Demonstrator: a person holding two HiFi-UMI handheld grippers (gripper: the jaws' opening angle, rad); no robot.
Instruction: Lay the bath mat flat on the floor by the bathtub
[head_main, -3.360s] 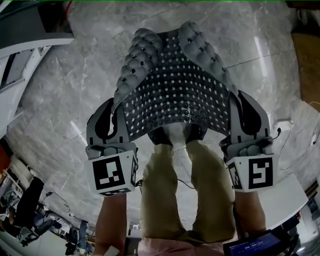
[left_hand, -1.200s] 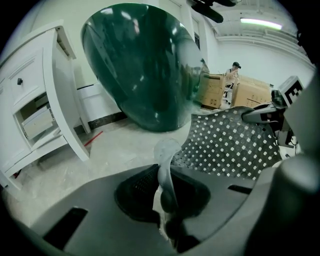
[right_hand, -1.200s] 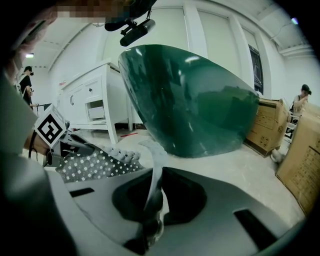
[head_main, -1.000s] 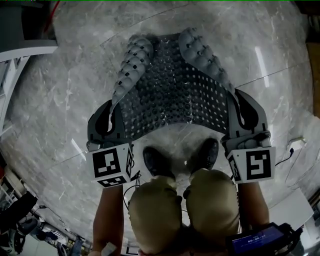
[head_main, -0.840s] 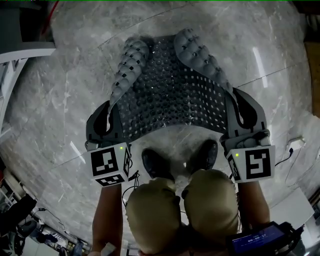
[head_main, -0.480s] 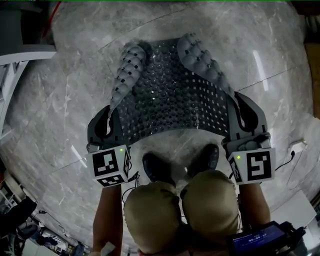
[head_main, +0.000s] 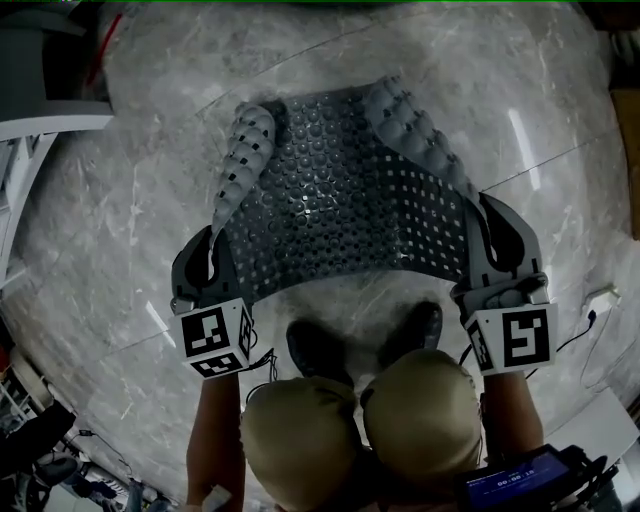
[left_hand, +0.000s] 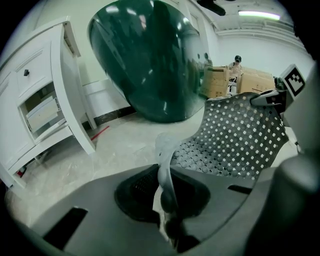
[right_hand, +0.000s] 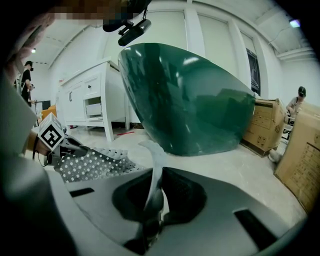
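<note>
Left claw (head_main: 212, 250) and right claw (head_main: 492, 228) each clench a near corner of the bath mat (head_main: 340, 200) to hold it spread; its far end sags toward the floor (head_main: 120, 230) before the bathtub (right_hand: 190, 100).

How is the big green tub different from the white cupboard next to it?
The glossy dark green oval bathtub is round and smooth; the white cabinet is boxy with straight edges. The bathtub sits right on the floor, while the cabinet stands on thin legs. The cabinet has drawers; the bathtub is plain. Both stand on the pale marble floor beyond the grey perforated bath mat.
</note>
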